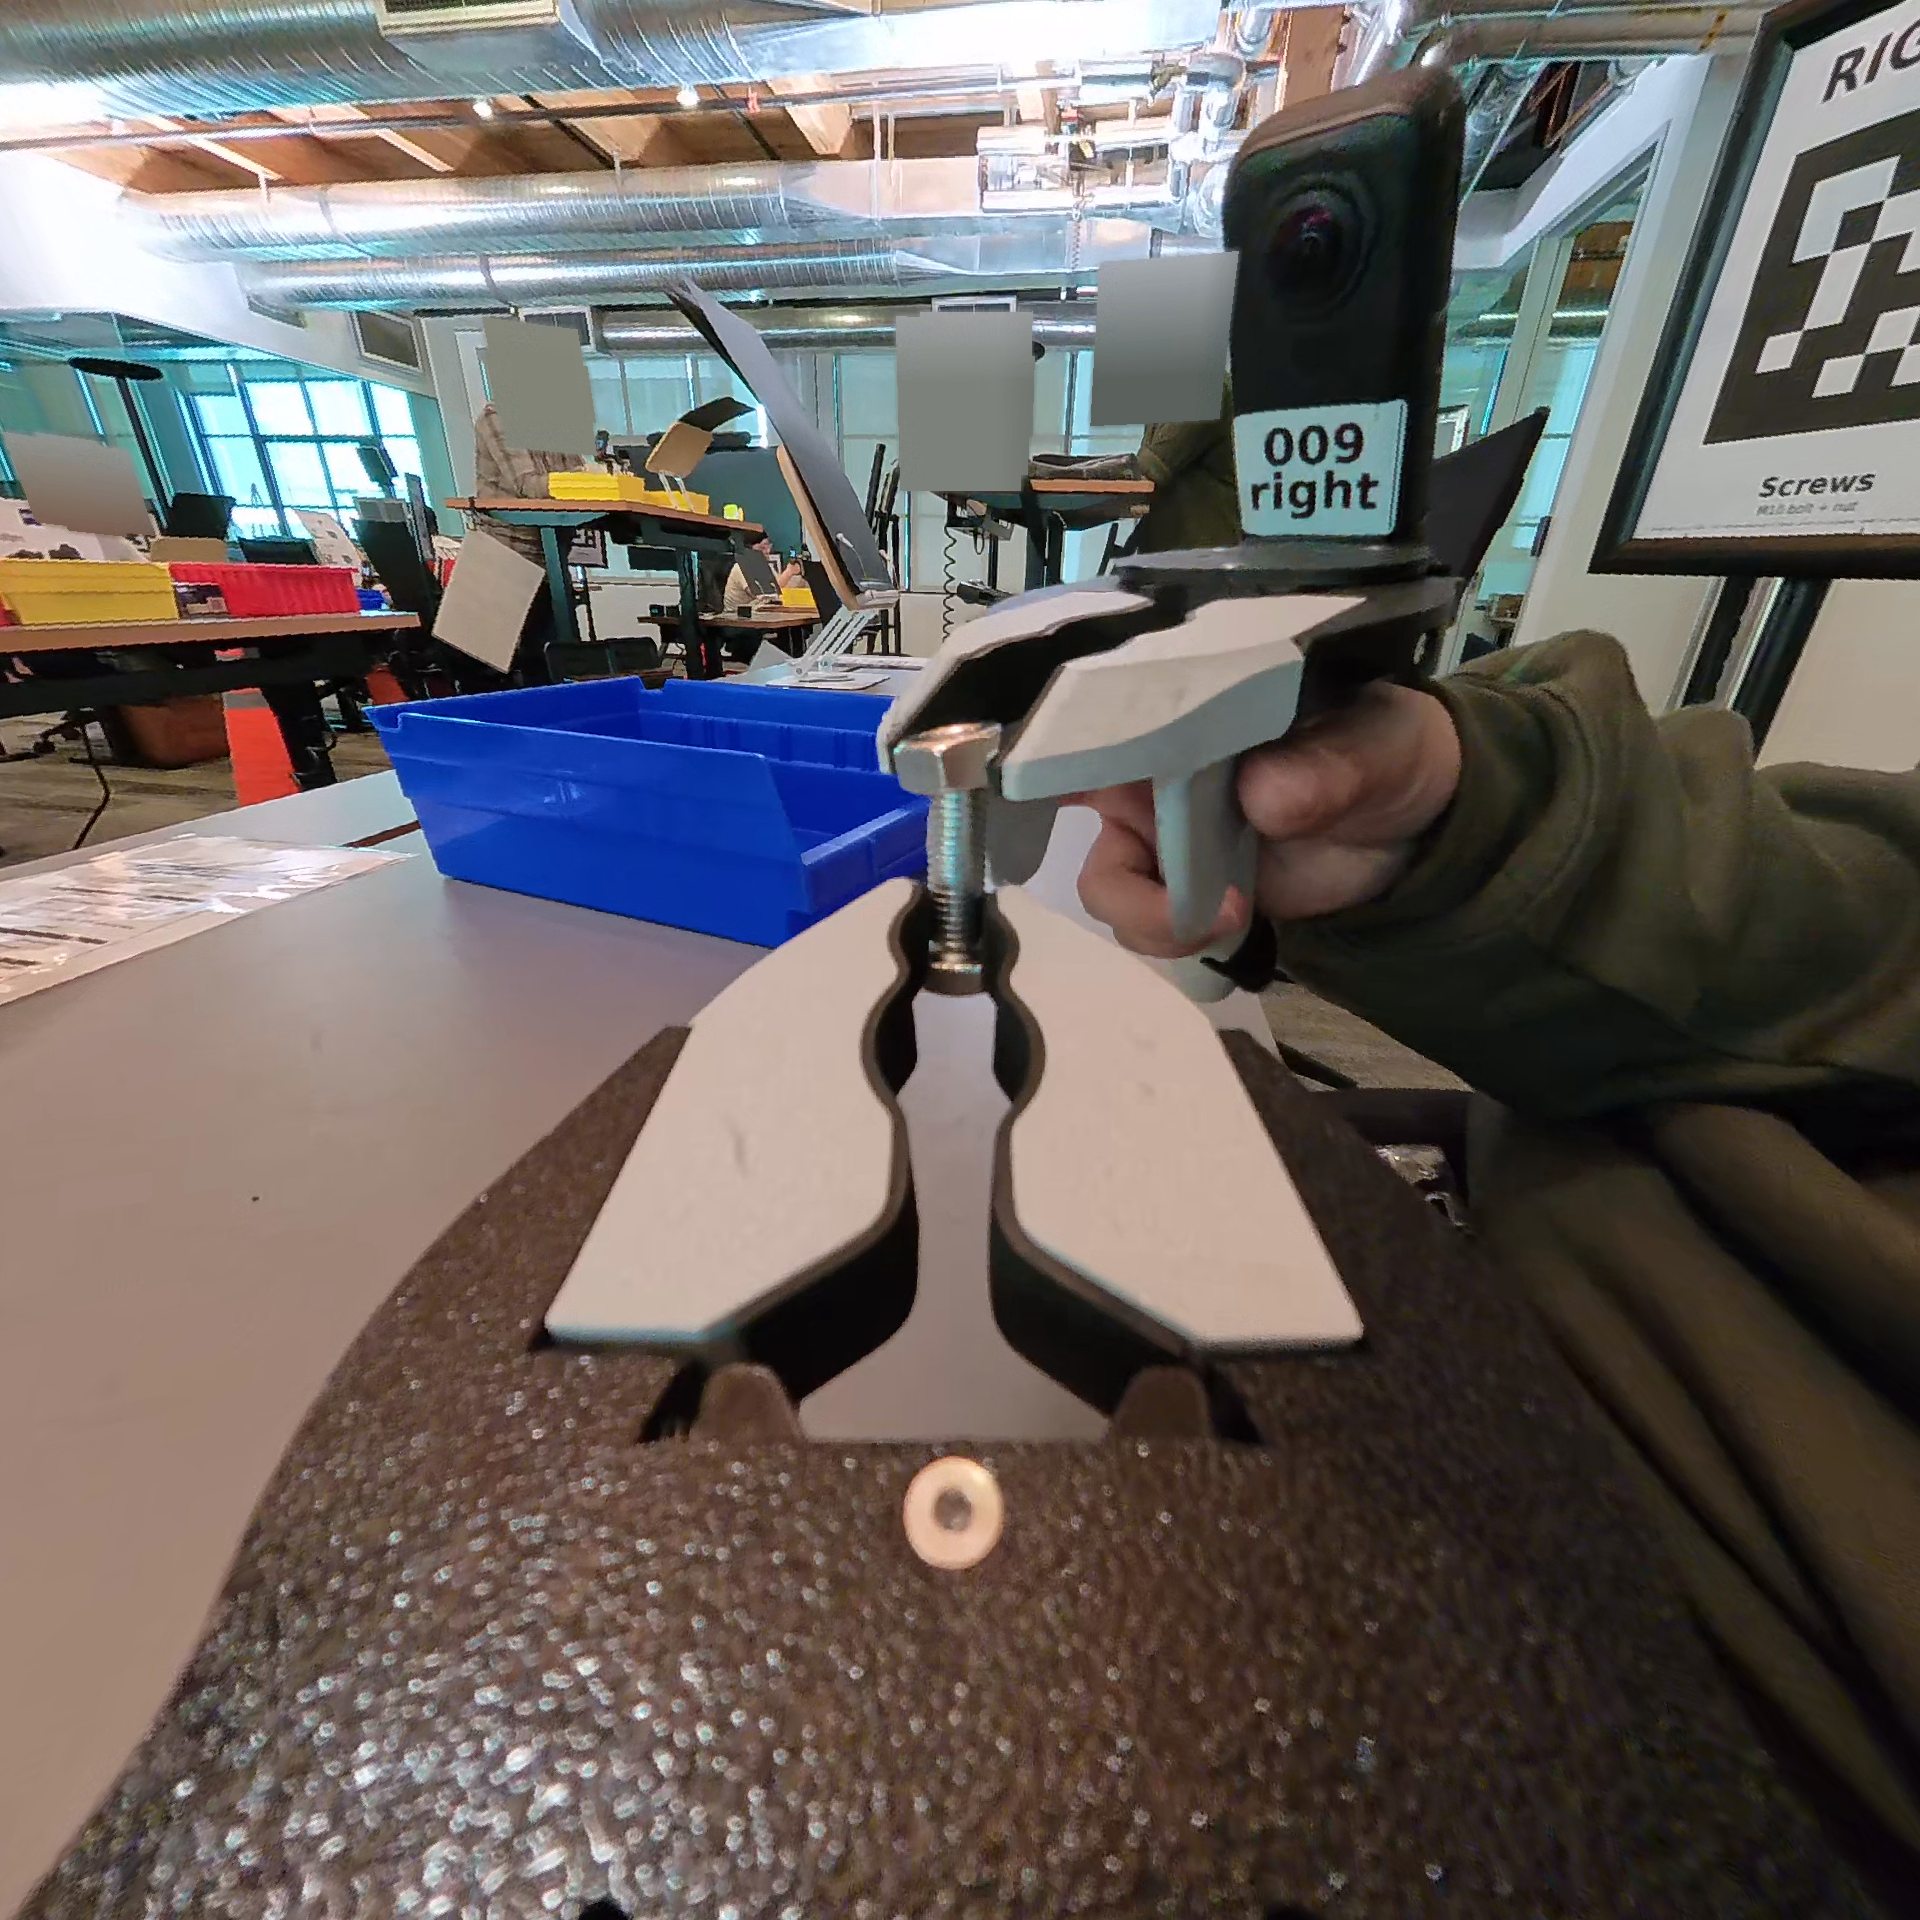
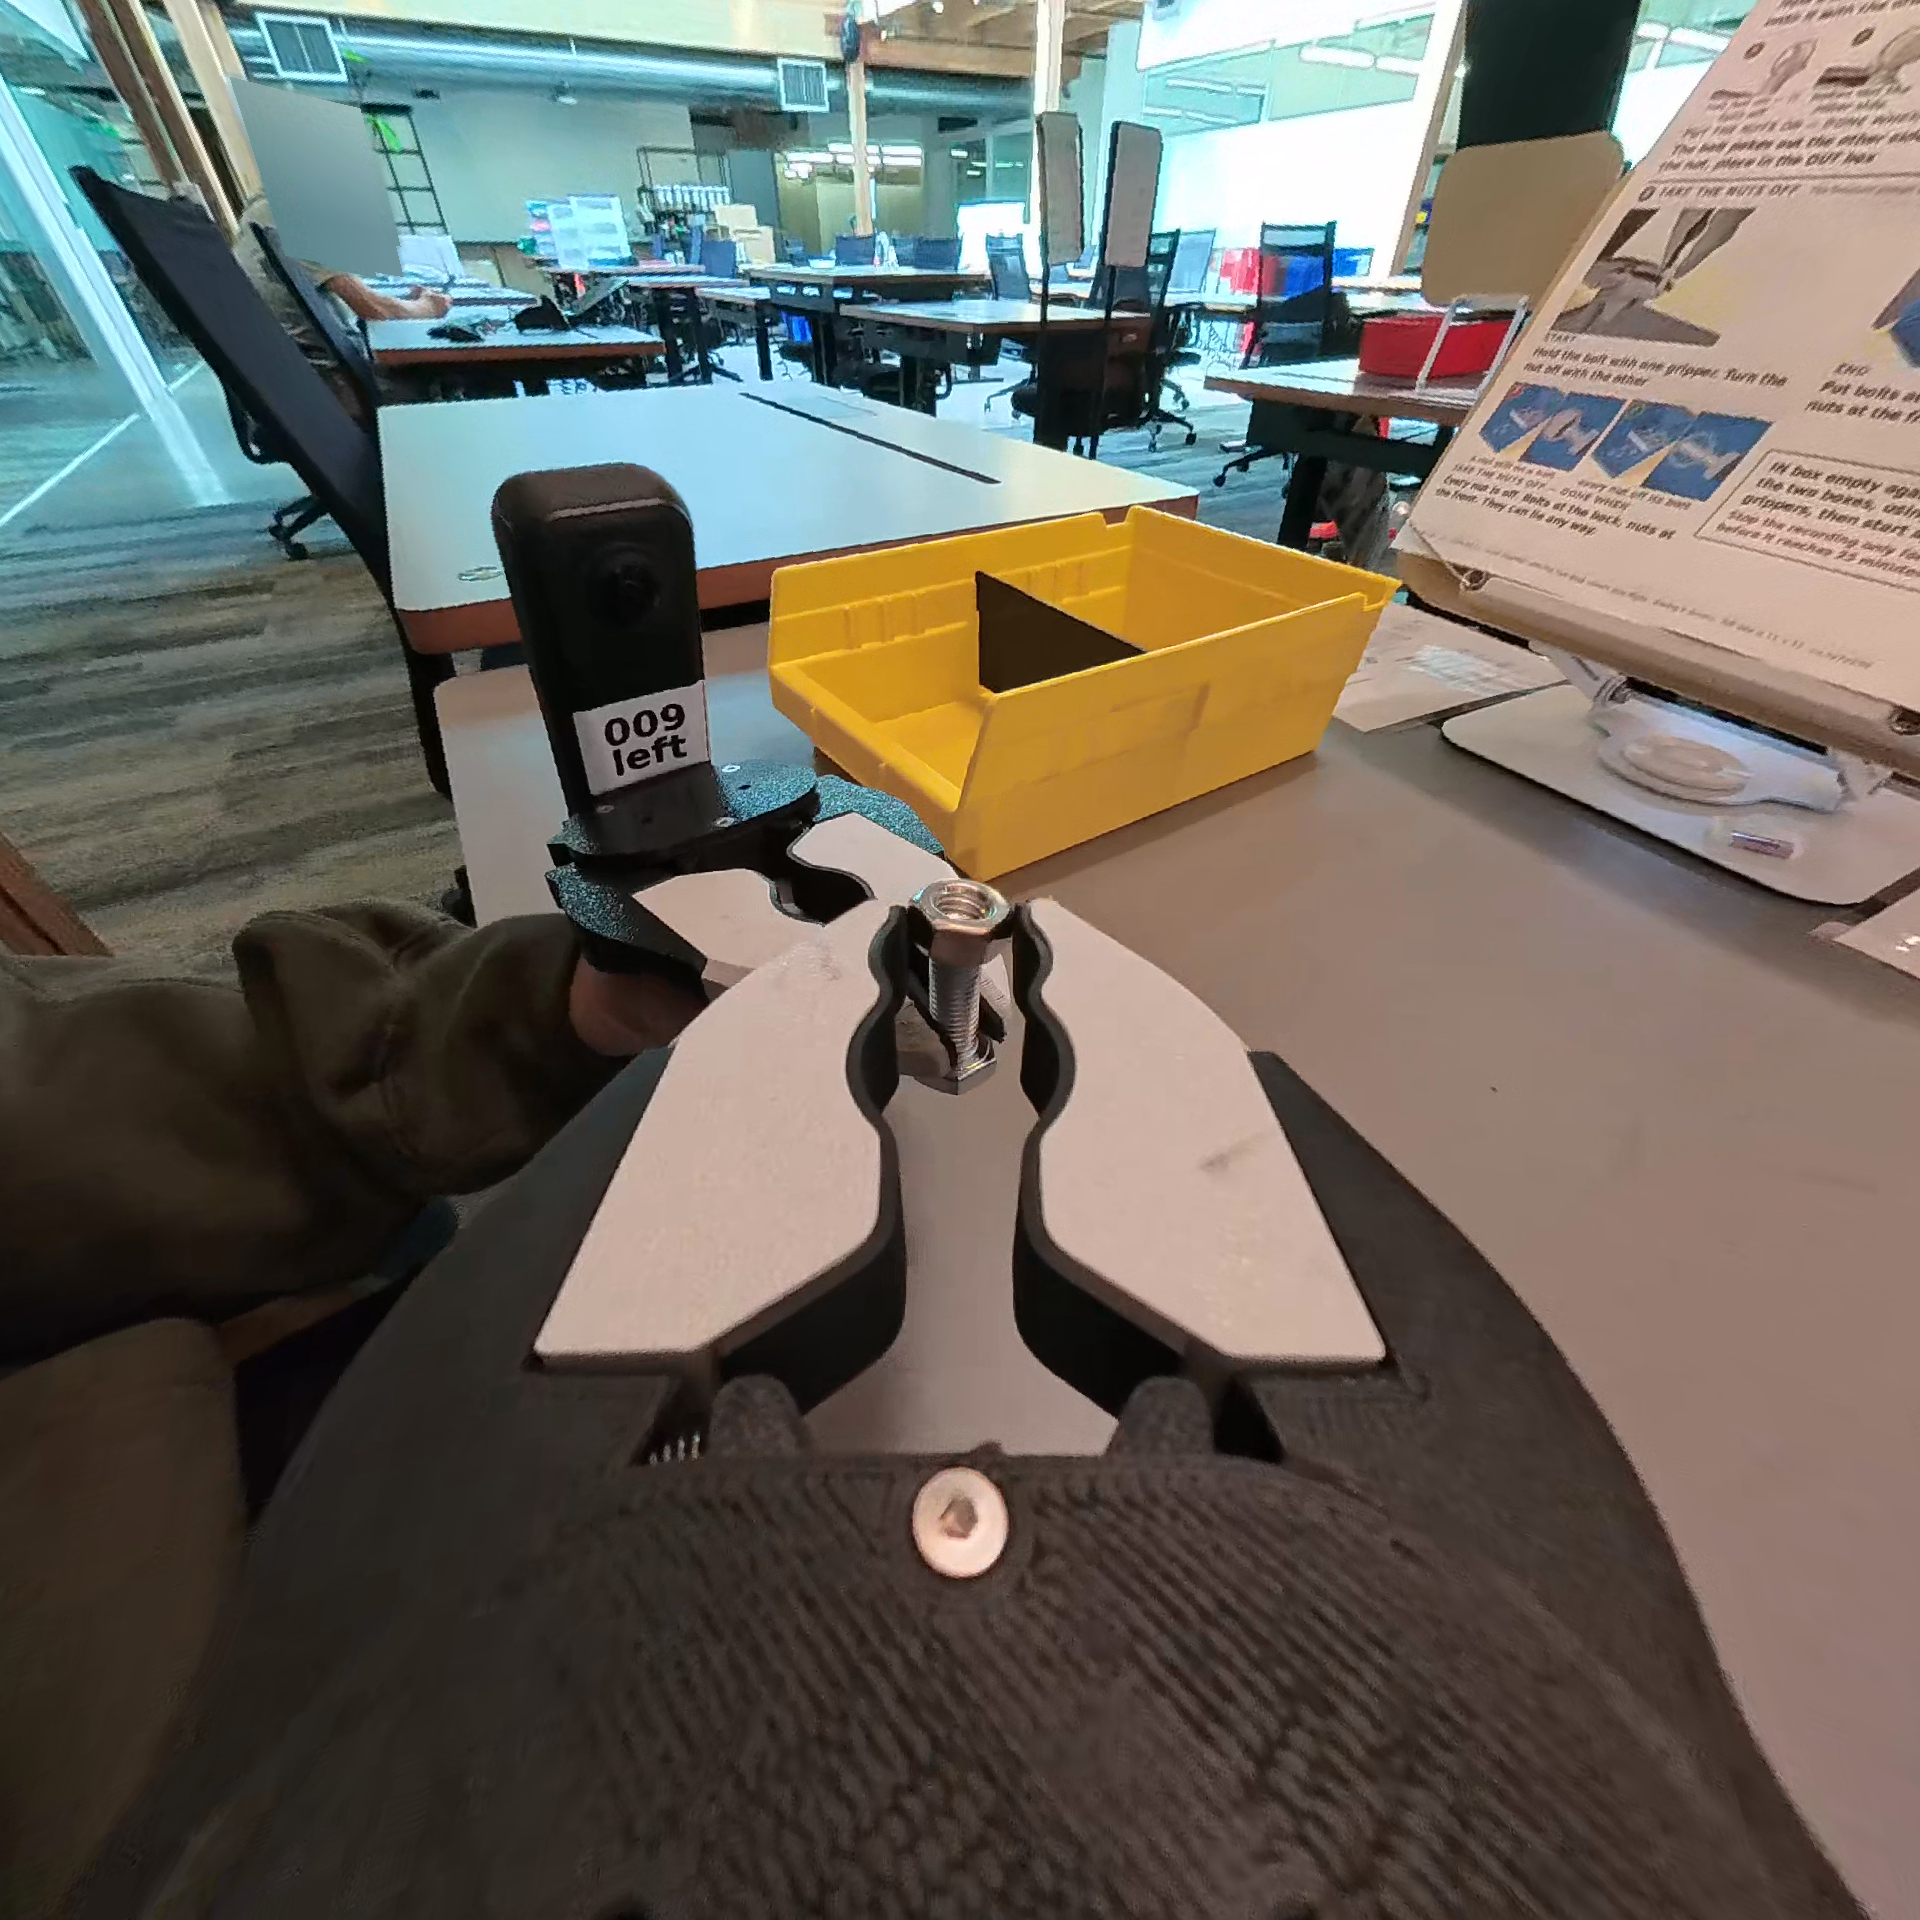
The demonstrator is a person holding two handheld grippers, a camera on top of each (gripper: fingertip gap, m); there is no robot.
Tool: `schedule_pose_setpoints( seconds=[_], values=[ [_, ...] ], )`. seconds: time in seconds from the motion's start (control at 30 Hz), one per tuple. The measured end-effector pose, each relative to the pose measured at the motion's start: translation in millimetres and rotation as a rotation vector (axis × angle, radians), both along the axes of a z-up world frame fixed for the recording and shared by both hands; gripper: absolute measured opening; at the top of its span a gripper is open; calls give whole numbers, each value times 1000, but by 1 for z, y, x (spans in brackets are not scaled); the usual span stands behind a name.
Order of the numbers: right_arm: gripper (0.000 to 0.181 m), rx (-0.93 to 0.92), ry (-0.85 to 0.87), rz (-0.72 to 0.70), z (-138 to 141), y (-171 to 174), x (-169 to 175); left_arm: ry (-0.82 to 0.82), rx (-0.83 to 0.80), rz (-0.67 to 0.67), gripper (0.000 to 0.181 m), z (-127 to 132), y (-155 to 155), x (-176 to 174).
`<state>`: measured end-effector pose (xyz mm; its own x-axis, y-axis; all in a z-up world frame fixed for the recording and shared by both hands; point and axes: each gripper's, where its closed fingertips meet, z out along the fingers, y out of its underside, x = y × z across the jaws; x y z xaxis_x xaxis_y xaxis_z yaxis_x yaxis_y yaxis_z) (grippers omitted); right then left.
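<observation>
Standing upright between both tools, the silver hex-head steel bolt [image 1: 954,831] hung above the grey table [image 1: 312,1039]. The right gripper [image 1: 961,774] pinched its head; the left gripper [image 1: 956,961] pinched the silver hex nut [image 1: 956,971] at its lower end. Blue plastic bin [image 1: 644,790] sat beyond.

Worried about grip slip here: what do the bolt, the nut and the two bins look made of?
Bolt: bright silvery metal, probably zinc-plated steel, with shiny threads. Nut: same shiny metal look. Blue bin and yellow bin: glossy moulded plastic, with thin ribbed walls. Right gripper holds the bolt head; left gripper holds the nut end.
</observation>
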<state>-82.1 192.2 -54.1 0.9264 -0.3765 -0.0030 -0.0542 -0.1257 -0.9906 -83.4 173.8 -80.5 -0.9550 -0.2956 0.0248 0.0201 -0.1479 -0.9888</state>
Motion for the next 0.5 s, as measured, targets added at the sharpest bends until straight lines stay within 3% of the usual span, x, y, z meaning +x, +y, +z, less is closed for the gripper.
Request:
schedule_pose_setpoints(
  seconds=[0.27,0.5],
  values=[
    [27,-12,-28,-4,-2,4,0,4,-25,16,9,2,3,2],
    [18,-7,-58,-28,-1,2,3,-1,-23,16,9,3,3,2]
  ],
)
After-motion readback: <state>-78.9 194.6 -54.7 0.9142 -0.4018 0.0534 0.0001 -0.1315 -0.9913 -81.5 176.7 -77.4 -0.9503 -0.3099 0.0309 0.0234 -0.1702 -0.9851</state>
